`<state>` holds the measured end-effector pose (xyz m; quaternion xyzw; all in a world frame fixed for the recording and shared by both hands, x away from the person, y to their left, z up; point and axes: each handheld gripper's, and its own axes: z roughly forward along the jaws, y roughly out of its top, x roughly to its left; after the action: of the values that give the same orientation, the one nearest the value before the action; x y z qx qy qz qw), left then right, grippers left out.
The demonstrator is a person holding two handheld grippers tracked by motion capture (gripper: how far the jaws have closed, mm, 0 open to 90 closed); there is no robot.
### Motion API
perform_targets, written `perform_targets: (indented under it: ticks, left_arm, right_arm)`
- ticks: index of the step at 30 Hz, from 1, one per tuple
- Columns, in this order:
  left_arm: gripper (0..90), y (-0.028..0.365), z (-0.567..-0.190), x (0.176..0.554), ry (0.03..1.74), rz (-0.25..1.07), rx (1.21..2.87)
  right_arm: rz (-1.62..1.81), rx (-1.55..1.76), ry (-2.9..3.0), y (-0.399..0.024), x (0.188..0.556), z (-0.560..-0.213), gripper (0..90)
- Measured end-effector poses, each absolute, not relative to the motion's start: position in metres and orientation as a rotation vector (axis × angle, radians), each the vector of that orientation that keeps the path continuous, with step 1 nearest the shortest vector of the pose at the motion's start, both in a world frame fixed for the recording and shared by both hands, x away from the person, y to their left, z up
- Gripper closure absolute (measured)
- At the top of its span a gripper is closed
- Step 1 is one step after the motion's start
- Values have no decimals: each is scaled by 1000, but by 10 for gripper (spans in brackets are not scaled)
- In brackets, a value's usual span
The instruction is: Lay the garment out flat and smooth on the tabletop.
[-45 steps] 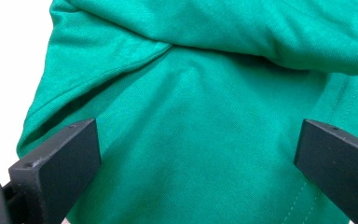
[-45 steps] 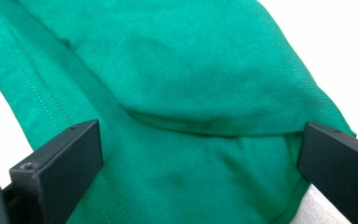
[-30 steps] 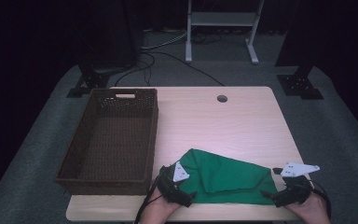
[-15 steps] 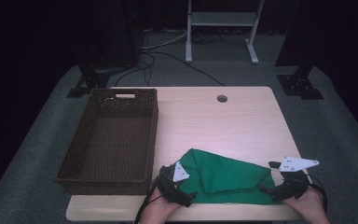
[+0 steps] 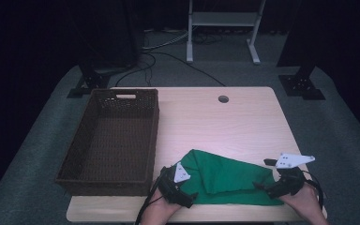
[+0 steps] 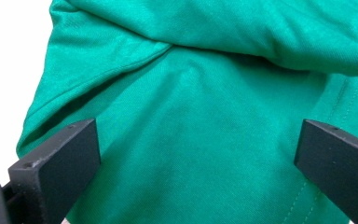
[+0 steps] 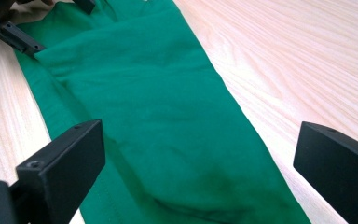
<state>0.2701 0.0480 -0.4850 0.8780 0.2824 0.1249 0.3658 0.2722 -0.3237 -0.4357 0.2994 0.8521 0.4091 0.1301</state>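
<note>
A green cloth [image 5: 229,177] lies folded into a long wedge at the table's front edge. My left gripper [image 5: 189,197] is at its left end, open, with the jaws set wide over the fabric [image 6: 191,116]. At the cloth's right end my right gripper [image 5: 264,186] is open too, and the green cloth [image 7: 168,116] runs between its jaws. Neither gripper pinches the fabric. The left gripper [image 7: 9,28] shows far off at the top left of the right gripper view.
A dark woven basket [image 5: 155,136] stands on the left half of the light wooden table [image 5: 215,122]. A cable hole [image 5: 223,99] sits near the far edge. Beyond the table are dark stands and cables on grey carpet.
My right gripper has shifted slightly forward and to the left at the cloth's right end. The left gripper and the cloth have hardly moved.
</note>
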Motion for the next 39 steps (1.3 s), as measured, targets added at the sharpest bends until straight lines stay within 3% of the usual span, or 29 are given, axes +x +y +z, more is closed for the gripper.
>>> perform_targets:
  ticks: [12, 27, 39]
  left_arm:
    - [0, 48, -485, 270, 726, 321, 2257]
    - [0, 48, -485, 270, 726, 321, 2257]
    - [0, 48, -485, 270, 727, 321, 2256]
  right_arm:
    - [1206, 830, 2491, -312, 276, -431, 72]
    - [1264, 762, 2532, -297, 283, -426, 331]
    - [1270, 711, 2570, -284, 286, -424, 432]
